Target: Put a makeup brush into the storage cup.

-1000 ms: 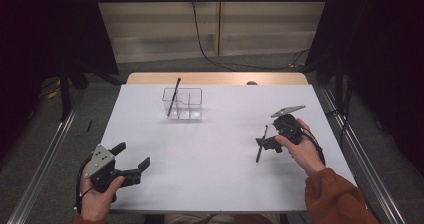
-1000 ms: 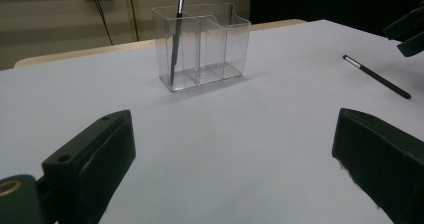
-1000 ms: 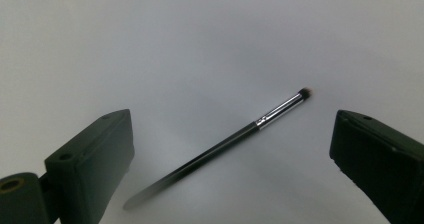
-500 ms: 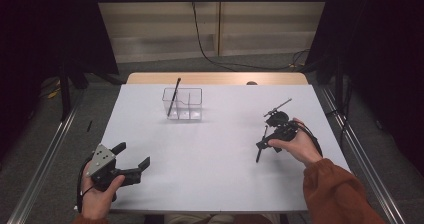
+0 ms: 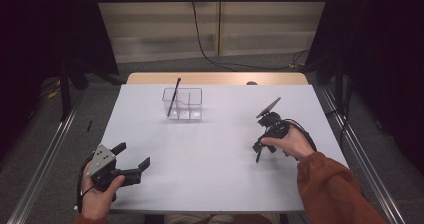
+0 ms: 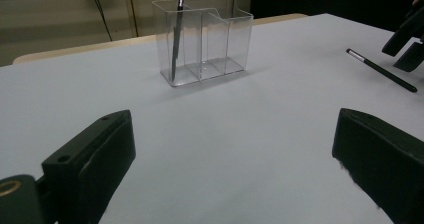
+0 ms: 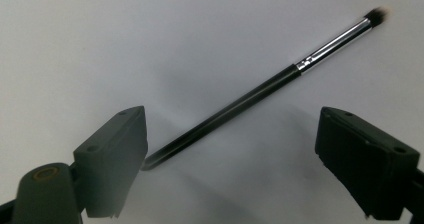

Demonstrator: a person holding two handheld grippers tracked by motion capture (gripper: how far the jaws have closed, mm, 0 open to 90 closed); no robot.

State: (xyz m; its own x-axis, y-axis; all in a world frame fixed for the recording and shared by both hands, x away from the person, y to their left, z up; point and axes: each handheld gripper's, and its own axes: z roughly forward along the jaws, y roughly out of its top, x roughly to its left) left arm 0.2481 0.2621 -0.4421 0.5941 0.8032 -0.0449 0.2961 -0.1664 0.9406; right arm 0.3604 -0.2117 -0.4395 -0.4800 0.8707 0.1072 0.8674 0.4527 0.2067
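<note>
A thin black makeup brush (image 7: 260, 91) with a silver ferrule lies flat on the white table (image 5: 210, 159). My right gripper (image 7: 232, 116) hangs over it, open, one jaw on each side of the handle. Those jaws have just been closing, and neither pad presses on the brush. From the high view, this gripper (image 5: 260, 145) points down at the brush (image 5: 258, 157) at the table's right. My left gripper (image 5: 132, 155) rests near the front left, open with nothing in it. The left gripper view (image 6: 230, 129) looks across at the same brush (image 6: 382, 70).
A clear divided container (image 5: 182, 104) stands at the back middle, with a second black brush (image 5: 173, 96) leaning in its left compartment. In the left gripper view the container (image 6: 205, 39) is straight ahead. Bare white tabletop lies between the two hands.
My right gripper has shifted a little left and down over the brush, with its top plate tilting. The left gripper, container and brushes have stayed put.
</note>
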